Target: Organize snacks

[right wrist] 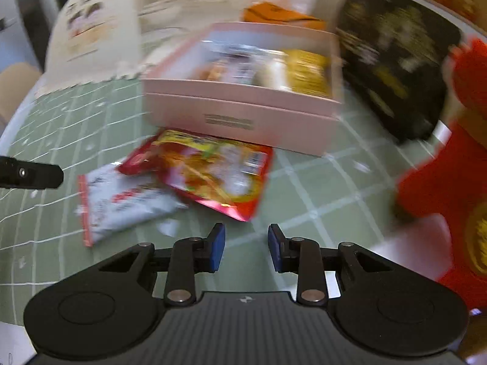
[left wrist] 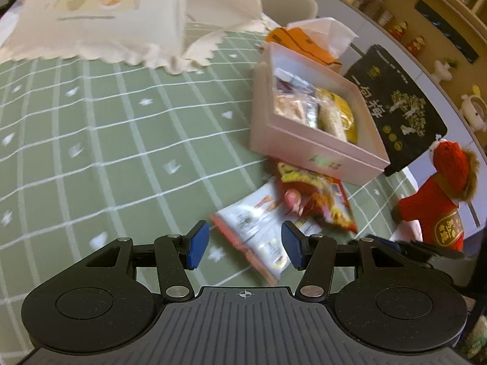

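A pink open box holds several snack packets. In front of it on the green checked tablecloth lie a red-and-yellow snack bag and a white snack packet with a red edge, the red bag partly over the white one. My left gripper is open and empty, with the white packet just beyond its jaws. My right gripper is open and empty, just short of the red bag. The left gripper's tip shows at the left edge of the right wrist view.
A black snack pouch and an orange tissue pack lie behind the box. A red plush toy stands at the right. A cream cloth-covered item is at the back left.
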Tool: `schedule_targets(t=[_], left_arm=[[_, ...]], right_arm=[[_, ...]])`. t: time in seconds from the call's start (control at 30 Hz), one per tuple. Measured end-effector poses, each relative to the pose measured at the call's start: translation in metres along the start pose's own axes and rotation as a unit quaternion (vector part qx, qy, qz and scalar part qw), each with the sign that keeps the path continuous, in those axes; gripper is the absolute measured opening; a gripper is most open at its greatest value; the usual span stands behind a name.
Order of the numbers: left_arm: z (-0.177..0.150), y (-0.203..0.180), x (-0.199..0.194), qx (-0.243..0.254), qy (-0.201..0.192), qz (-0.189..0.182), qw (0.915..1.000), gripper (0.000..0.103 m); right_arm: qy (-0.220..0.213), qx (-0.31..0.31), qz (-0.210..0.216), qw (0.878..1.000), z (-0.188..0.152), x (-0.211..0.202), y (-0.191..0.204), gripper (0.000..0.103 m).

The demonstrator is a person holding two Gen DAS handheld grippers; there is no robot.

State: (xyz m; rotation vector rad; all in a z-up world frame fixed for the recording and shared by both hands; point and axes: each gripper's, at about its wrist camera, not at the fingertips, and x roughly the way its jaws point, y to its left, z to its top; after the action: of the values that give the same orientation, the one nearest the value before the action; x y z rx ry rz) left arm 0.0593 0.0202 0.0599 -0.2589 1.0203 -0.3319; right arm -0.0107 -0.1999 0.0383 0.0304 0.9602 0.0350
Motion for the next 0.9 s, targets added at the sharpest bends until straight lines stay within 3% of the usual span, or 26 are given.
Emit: schedule_targets(t=[0.17,0.3,0.4,0.57,0.77,0.9], left_arm=[[0.021,-0.022,0.037,0.05,0.0,-0.008,0.9987,0.058],[0.04,-0.027,0.074,0.042,0.028,-0.02,0.9985,0.057],[0.044,-0.031,0.087,0.036,0.033,-0.029,0.9984,0.046],[0.02,-0.061,0.077,0.095,0.052,-0.051,0.9928,0.042],[-0.026,-0.087,0.056,0.125,0.11,-0.138,0.9763,0.034],[-0.022,-0.09,0.04,0.136,0.068,-0.098,0.9834,0.034]], right_arm=[[-0.005,0.018,-0.002,1.0,-0.01,-0.016,-0.011,0.039],[-0.001,0.011,-0.007,1.0,-0.024,-0.023,-0.012,0.051],[0.006,0.011,-0.007,1.0,-0.034,-0.028,-0.013,0.051],[-0.005,0.007,-0.007,1.0,-0.039,-0.04,-0.012,0.051],[-0.025,0.0,-0.01,1.0,-0.038,-0.051,-0.013,0.055],[-0.024,0.01,-0.008,1.0,-0.039,-0.054,-0.018,0.055]])
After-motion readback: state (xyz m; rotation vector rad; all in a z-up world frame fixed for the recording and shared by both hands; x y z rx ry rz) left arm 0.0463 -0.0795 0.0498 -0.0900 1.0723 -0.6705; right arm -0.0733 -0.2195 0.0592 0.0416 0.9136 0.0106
